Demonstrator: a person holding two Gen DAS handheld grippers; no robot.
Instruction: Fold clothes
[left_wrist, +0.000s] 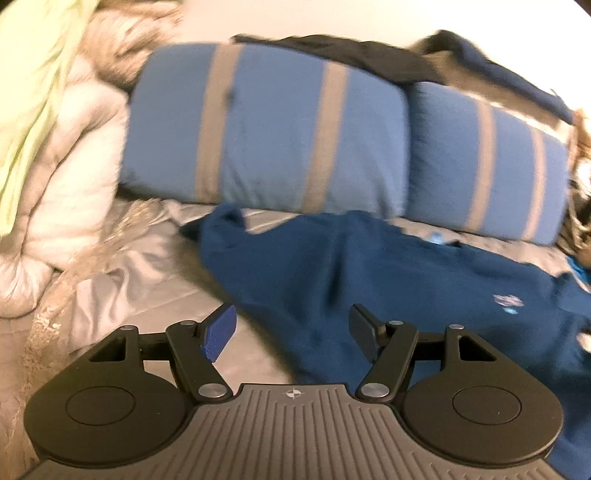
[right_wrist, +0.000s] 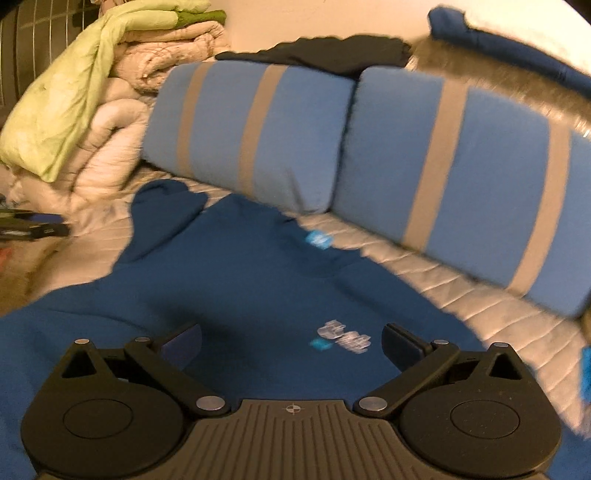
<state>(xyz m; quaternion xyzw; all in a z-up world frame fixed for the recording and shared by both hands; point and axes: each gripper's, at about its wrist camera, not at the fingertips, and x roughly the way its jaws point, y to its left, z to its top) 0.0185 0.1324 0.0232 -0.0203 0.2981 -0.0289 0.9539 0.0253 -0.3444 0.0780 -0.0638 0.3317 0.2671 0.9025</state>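
Observation:
A dark blue shirt (left_wrist: 369, 280) lies spread on the grey quilted bed, with a small white and light-blue chest print (right_wrist: 341, 338) and a light-blue neck label (right_wrist: 317, 238). In the right wrist view the shirt (right_wrist: 229, 280) fills the middle, one sleeve (right_wrist: 166, 206) reaching up-left. My left gripper (left_wrist: 293, 332) is open and empty above the shirt's left edge. My right gripper (right_wrist: 291, 347) is open wide and empty above the shirt's chest, just left of the print.
Two blue pillows with grey stripes (left_wrist: 266, 129) (right_wrist: 454, 177) lie along the far side. Dark clothes (left_wrist: 332, 55) rest on top of them. A pile of beige quilts (right_wrist: 122, 110) and a light green sheet (right_wrist: 66, 96) stands at the left.

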